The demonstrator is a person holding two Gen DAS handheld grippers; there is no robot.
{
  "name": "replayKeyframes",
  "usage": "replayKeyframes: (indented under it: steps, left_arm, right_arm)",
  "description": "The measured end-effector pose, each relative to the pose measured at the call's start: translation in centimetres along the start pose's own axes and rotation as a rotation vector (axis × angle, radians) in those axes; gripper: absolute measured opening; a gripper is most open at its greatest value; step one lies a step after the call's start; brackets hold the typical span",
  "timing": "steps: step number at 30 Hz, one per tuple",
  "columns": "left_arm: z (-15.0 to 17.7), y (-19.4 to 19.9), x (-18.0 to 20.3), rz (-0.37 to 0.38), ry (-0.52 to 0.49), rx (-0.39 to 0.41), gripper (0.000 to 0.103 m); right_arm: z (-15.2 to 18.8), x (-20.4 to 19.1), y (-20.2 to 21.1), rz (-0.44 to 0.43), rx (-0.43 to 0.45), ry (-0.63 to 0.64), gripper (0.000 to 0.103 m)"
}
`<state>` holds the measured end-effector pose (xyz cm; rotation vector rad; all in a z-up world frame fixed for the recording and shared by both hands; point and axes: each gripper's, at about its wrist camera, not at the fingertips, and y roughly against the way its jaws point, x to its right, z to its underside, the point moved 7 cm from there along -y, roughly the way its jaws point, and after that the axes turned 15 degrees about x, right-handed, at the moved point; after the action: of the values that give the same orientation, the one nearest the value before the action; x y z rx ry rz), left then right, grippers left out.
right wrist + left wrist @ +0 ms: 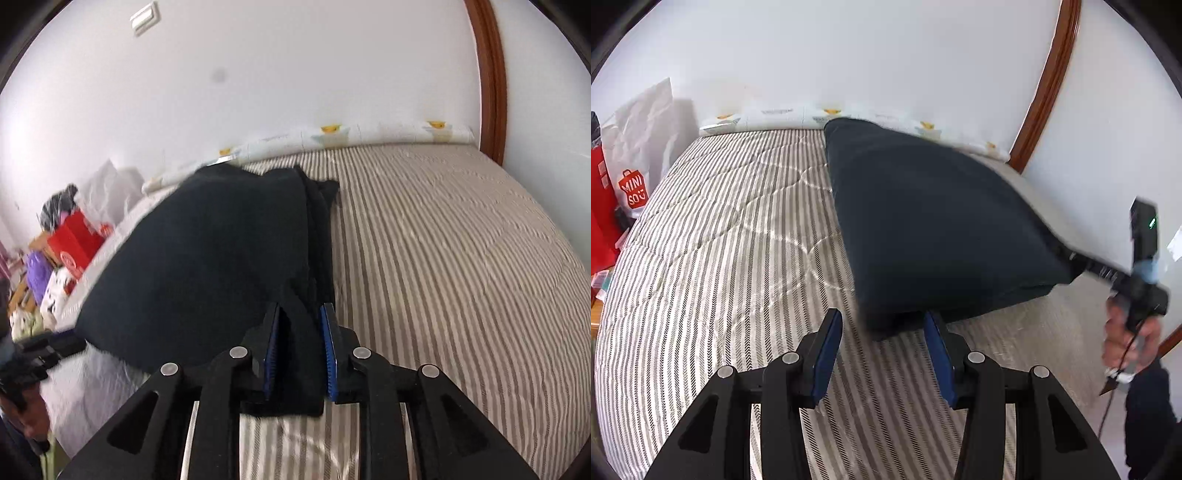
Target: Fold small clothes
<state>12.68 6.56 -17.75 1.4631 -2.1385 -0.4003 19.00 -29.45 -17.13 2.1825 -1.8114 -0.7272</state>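
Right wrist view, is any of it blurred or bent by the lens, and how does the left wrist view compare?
Right wrist view: the dark garment smears at its left edge, the clutter by the red box is soft, and the wooden door frame bows from fisheye. Left wrist view: the garment's near corner and the right gripper are motion-blurred, while the striped bedspread stays fairly crisp under even light.

Dark navy cloth garment [934, 221]: soft, matt knit. Grey-and-white striped quilted bedspread [720, 240]: stitched, faintly sheened cloth. Curved brown wooden frame [1049, 85], far right: glossy. White paper shopping bag [642, 147], left: creased.
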Motion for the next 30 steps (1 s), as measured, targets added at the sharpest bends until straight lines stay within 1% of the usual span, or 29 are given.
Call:
replayKeyframes:
  steps: [1, 2, 5, 8, 10, 12, 14, 16, 18, 19, 21, 24, 26, 27, 28, 30]
  left_arm:
    - [-0.4, 0.1, 0.1, 0.008, 0.005, 0.003, 0.044]
    - [-0.9, 0.1, 0.2, 0.013, 0.007, 0.007, 0.044]
    - [-2.4, -0.3, 0.4, 0.02, 0.005, 0.029, 0.044]
    - [-2.9, -2.1, 0.1, -0.032, -0.031, 0.023, 0.044]
    - [-2.1, -3.6, -0.2, -0.042, -0.031, -0.016, 0.044]
    - [-1.3, -4.7, -0.3, -0.041, -0.037, -0.047, 0.045]
    - [-1.4, -4.8, -0.3, -0.037, -0.056, -0.05, 0.048]
    - [-2.4, -4.4, -0.4, -0.023, -0.058, -0.043, 0.048]
    - [-3.9, -4.0, -1.1, -0.044, -0.055, -0.006, 0.048]
    - [-4.5, -4.1, -1.4, -0.056, -0.054, 0.002, 0.048]
    - [-5.6, -4.7, -2.2, -0.06, -0.04, 0.003, 0.048]
    - [-6.6, -6.1, -3.0, -0.063, -0.019, -0.002, 0.048]
    - [-6.9, -7.2, -3.3, -0.055, -0.012, -0.015, 0.048]
    - [-6.8, -7.8, -3.3, -0.049, -0.011, -0.024, 0.048]
    - [-6.8, -8.3, -3.3, -0.044, -0.01, -0.03, 0.048]
    - [-6.7, -9.2, -3.3, -0.04, -0.013, -0.034, 0.048]
  right_arm:
    - [0.2, 0.2, 0.4, 0.004, -0.006, 0.0, 0.024]
    - [0.0, 0.3, 1.0, 0.008, -0.01, 0.002, 0.025]
    - [-1.3, 0.0, 2.2, 0.015, 0.006, 0.038, 0.027]
    - [-3.8, -0.3, 2.3, 0.027, 0.028, 0.085, 0.03]
    - [-5.4, -0.4, 1.4, 0.039, 0.028, 0.096, 0.038]
    - [-6.9, -0.5, 0.0, 0.037, 0.015, 0.096, 0.04]
    - [-8.4, -0.5, -1.8, 0.036, -0.009, 0.096, 0.041]
    - [-9.5, -0.7, -3.7, 0.019, -0.034, 0.093, 0.041]
    - [-10.4, -0.8, -6.0, -0.004, -0.065, 0.071, 0.042]
    - [-10.7, -0.8, -7.7, -0.023, -0.092, 0.052, 0.043]
    - [-10.8, -0.9, -10.2, -0.033, -0.143, 0.028, 0.043]
    - [-10.7, -0.9, -13.6, -0.012, -0.19, 0.01, 0.043]
    - [-10.6, -1.3, -15.6, -0.031, -0.205, -0.006, 0.041]
    - [-10.5, -1.5, -16.4, -0.036, -0.213, -0.013, 0.038]
    - [-10.4, -1.7, -17.2, -0.044, -0.221, -0.021, 0.028]
    - [-10.3, -2.1, -18.3, -0.051, -0.23, -0.034, 0.016]
